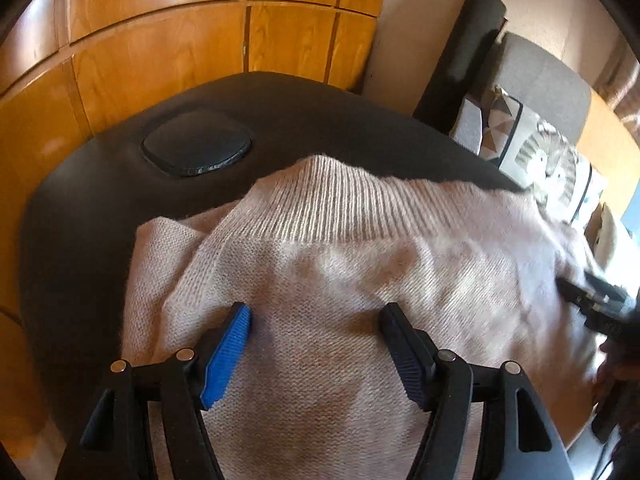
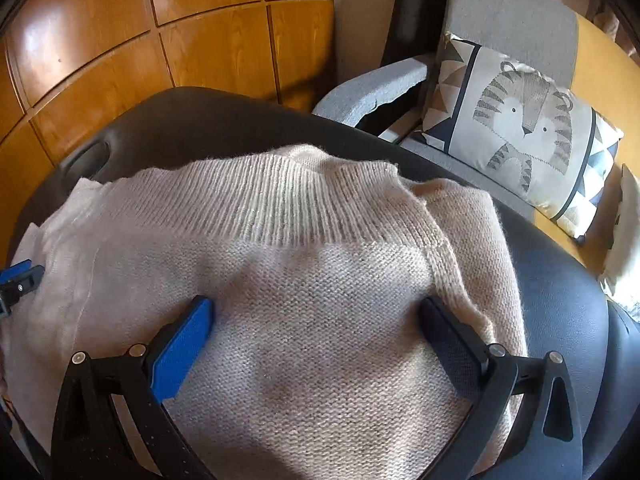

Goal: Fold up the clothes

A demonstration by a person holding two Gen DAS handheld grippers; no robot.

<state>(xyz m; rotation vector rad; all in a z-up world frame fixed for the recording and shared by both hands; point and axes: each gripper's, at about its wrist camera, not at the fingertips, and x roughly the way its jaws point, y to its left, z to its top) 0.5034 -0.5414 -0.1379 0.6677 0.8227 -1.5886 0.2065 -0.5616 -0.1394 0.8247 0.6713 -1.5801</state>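
Note:
A pale pink knitted sweater (image 1: 360, 280) lies spread on a dark table (image 1: 100, 208), its ribbed band (image 1: 332, 204) toward the far side. My left gripper (image 1: 316, 316) hovers over the sweater's left part, open, with only flat knit between the blue pad (image 1: 228, 356) and the dark pad. In the right wrist view the same sweater (image 2: 320, 280) fills the middle, and my right gripper (image 2: 318, 308) stands open above it near the sleeve seam (image 2: 444, 256). Each gripper shows at the other view's edge: the right one (image 1: 592, 300), blurred, and the left one (image 2: 20, 276).
Wooden cabinet doors (image 1: 160, 40) rise behind the table. A dark rounded pad (image 1: 196, 148) lies on the table's far left. At the right stands a grey armchair (image 2: 512, 16) with a tiger cushion (image 2: 520, 120). The table edge has a handle slot (image 2: 90, 158).

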